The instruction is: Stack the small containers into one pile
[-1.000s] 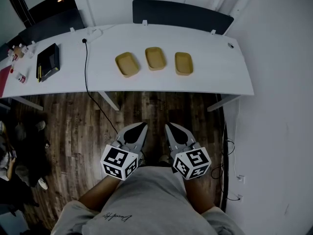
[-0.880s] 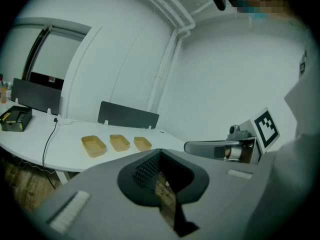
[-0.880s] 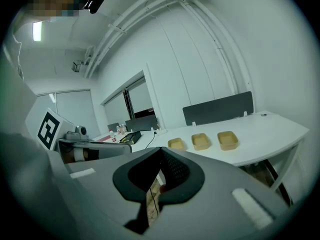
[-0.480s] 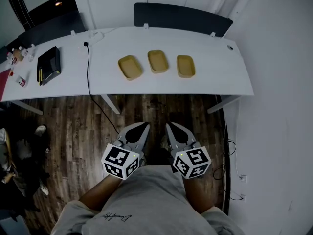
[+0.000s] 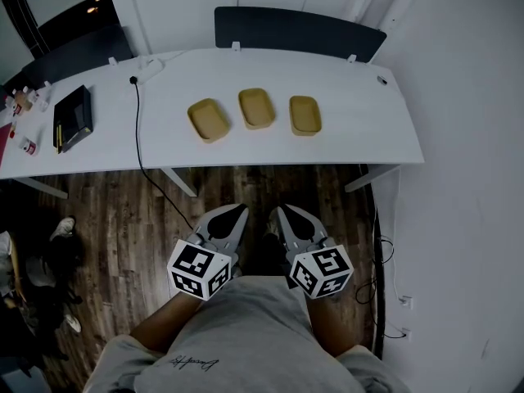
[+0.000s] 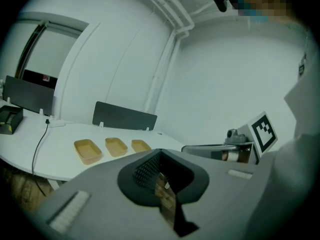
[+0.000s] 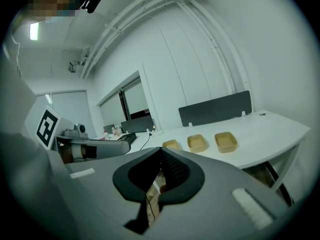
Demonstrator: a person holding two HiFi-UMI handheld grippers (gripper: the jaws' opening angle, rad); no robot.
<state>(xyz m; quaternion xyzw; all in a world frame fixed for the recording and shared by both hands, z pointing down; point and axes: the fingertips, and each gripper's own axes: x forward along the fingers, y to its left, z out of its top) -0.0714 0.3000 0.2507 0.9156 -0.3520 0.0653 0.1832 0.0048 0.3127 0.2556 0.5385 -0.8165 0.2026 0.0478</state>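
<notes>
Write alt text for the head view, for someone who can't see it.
Three shallow tan oblong containers sit unstacked in a row on a long white table, seen from above. Nearer the person, the left gripper and right gripper, both shut and empty, point toward the table over a dark wooden floor.

A row of three on the table [image 5: 360, 121].
The left container [image 5: 208, 119], the middle container [image 5: 256, 108] and the right container [image 5: 304, 115] sit side by side on it, not touching. A flat case [image 5: 72, 118] lies far to their left, with a cable [image 5: 137, 129] between. A panel [image 5: 299, 31] stands behind the table.
</notes>
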